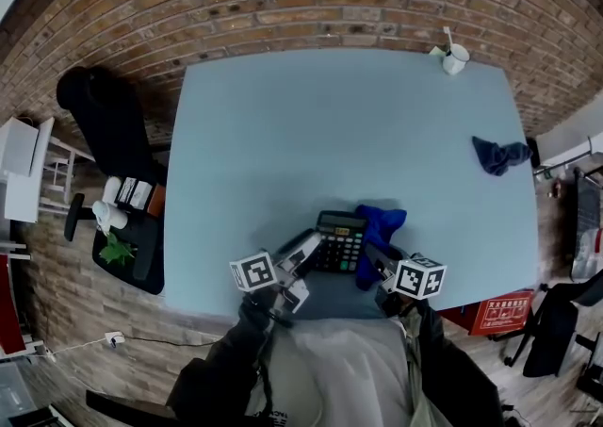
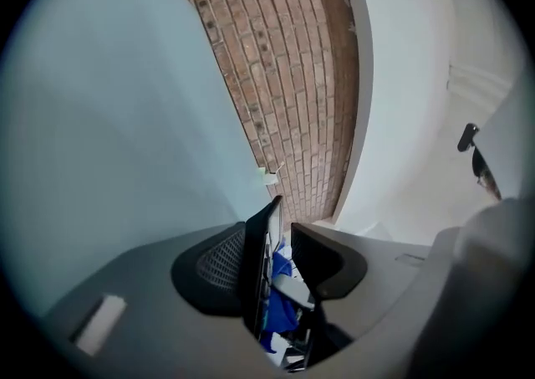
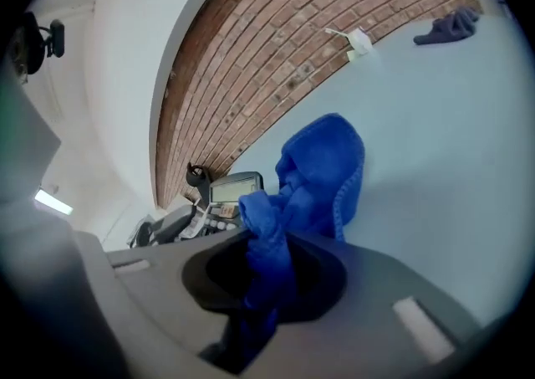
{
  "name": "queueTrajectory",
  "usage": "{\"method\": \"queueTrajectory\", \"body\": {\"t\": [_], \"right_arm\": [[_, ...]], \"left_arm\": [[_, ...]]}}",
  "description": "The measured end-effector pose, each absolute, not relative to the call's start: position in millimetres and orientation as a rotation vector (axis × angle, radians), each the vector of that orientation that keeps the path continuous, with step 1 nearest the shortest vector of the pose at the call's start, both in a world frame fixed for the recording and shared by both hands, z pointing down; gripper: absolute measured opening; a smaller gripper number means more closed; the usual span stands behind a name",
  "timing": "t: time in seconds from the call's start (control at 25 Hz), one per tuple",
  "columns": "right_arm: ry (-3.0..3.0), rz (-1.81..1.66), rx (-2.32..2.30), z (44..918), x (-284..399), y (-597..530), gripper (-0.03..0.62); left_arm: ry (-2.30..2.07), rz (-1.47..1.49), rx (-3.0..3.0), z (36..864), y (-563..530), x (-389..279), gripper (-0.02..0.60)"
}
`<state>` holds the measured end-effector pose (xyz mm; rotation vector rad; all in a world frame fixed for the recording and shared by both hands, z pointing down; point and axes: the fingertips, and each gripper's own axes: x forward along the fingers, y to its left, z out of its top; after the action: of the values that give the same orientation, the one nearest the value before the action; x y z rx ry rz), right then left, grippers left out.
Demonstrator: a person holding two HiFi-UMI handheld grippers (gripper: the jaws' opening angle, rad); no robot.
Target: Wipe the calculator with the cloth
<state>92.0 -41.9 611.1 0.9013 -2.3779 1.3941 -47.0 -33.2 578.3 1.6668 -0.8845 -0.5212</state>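
A light blue table (image 1: 330, 133) is seen from above, with a person's arms reaching in from its near edge. A dark calculator (image 1: 340, 239) with a pale display lies close to that near edge, about midway along it. A bright blue cloth (image 1: 382, 225) is bunched up just to its right, touching its right side.

The left gripper (image 1: 300, 257) reaches in at the calculator's left edge. In the left gripper view the calculator shows edge-on between the two jaws. The jaws are partly spread: one pad lies against the calculator, while a gap shows between it and the other pad. The blue cloth is visible through that gap.

The right gripper (image 1: 377, 260) comes in from the near right. Its jaws are pressed together on a fold of the blue cloth. The rest of the cloth stands up in a loose hump beyond the tips, beside the calculator.

A darker blue cloth (image 1: 499, 154) lies well apart near the table's right edge. A white cup (image 1: 456, 59) stands at the far right corner. A black chair (image 1: 104, 119) stands off the table's left side.
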Motion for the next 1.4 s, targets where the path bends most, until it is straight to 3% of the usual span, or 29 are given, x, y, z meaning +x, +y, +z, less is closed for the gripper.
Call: {"method": "queueTrajectory", "body": {"t": [0.08, 0.16, 0.24, 0.28, 0.36, 0.4, 0.48, 0.52, 0.56, 0.6, 0.76, 1.04, 1.2, 1.4], "right_arm": [[-2.38, 1.44, 0.894, 612, 93, -42, 0.051], [-2.376, 1.548, 0.889, 612, 94, -42, 0.051], [-2.366, 1.628, 0.916, 612, 99, -45, 0.051], [-2.367, 1.643, 0.928, 612, 101, -46, 0.051], [-2.382, 1.623, 0.93, 611, 104, -45, 0.052], [-2.386, 1.607, 0.931, 611, 104, -45, 0.052], [-2.387, 1.594, 0.939, 612, 105, -45, 0.052], [-2.385, 1.59, 0.939, 612, 105, -46, 0.052], [-2.382, 1.581, 0.936, 612, 104, -45, 0.052], [-2.377, 1.568, 0.936, 612, 102, -45, 0.052], [-2.373, 1.412, 0.923, 613, 96, -40, 0.052], [-2.312, 0.782, 0.935, 615, 111, -33, 0.052], [-2.266, 0.479, 0.975, 608, 116, -35, 0.057], [-2.18, 0.448, 1.011, 618, 124, -42, 0.1]], "left_arm": [[-0.782, -0.652, 1.612, 567, -30, -46, 0.16], [-0.674, -0.74, 1.62, 552, -26, -38, 0.034], [-0.681, -0.67, 1.72, 548, -24, -31, 0.027], [-0.721, -0.591, 1.775, 552, -24, -30, 0.12], [-0.778, -0.446, 1.842, 562, -24, -27, 0.429], [-0.77, -0.429, 1.848, 564, -22, -26, 0.442], [-0.716, -0.518, 1.799, 562, -19, -29, 0.415], [-0.695, -0.574, 1.767, 561, -19, -32, 0.32], [-0.696, -0.596, 1.753, 562, -19, -35, 0.186], [-0.719, -0.575, 1.764, 566, -20, -36, 0.153], [-0.85, -0.382, 1.825, 587, -23, -47, 0.173], [-0.928, -0.11, 1.869, 596, -25, -31, 0.198], [-1.088, 0.069, 1.923, 593, -23, -60, 0.204], [-1.143, 0.334, 1.875, 614, -19, -64, 0.367]]}}
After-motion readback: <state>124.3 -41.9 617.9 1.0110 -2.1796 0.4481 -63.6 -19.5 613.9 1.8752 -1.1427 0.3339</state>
